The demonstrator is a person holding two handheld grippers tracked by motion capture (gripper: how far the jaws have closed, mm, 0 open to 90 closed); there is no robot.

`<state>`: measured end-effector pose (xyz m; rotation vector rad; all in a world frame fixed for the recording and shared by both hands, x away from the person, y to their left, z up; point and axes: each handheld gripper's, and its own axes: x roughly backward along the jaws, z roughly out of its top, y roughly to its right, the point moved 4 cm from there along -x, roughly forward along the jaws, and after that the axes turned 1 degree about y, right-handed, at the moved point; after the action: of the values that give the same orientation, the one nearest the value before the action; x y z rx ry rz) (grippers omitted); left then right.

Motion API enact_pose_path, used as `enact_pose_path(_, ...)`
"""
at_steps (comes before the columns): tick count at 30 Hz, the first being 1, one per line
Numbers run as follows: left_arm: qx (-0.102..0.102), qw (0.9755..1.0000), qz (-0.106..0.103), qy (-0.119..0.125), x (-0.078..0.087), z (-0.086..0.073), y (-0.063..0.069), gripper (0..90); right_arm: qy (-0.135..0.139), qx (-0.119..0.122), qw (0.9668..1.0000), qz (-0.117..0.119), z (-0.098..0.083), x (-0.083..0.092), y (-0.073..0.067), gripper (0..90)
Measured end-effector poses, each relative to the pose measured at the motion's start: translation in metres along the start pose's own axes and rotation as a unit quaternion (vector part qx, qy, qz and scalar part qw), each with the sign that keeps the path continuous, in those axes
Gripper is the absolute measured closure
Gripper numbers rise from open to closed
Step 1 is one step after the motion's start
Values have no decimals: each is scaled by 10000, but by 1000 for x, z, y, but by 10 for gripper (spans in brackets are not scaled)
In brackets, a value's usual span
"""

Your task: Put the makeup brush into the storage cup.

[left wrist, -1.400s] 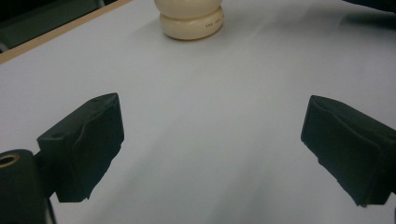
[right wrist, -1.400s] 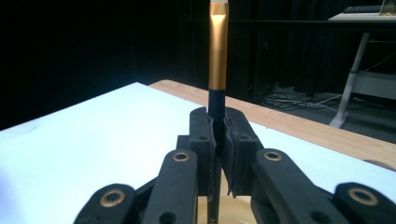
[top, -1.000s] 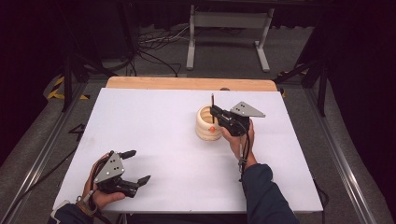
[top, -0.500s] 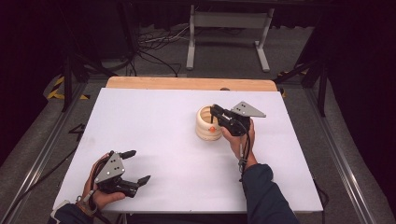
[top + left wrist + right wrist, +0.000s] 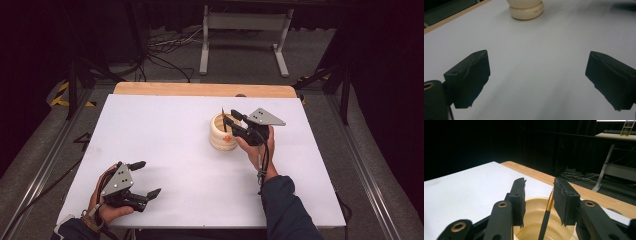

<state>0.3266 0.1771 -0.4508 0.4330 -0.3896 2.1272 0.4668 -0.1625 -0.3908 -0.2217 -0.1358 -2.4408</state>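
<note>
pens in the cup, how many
1: a single dark pen with a gold band stands in the cream cup, leaning between the right gripper's just-opening jaws. Anything lying lower inside the cup would be hidden.

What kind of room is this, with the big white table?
Probably a lab or recording studio, not a home. A bare white table stands among dark curtains, cables lie on the floor, and a person's hands work two grippers near a cream pot.
</note>
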Motion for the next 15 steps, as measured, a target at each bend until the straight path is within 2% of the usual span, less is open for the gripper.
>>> enact_pose_path(7,23,10000,8,22,1,0,0,66,-1,82,10000,-37,4,4,-1,509)
enact_pose_path(15,15,10000,50,62,2,1,-1,66,-115,423,9987,-264,10,10,-2,367)
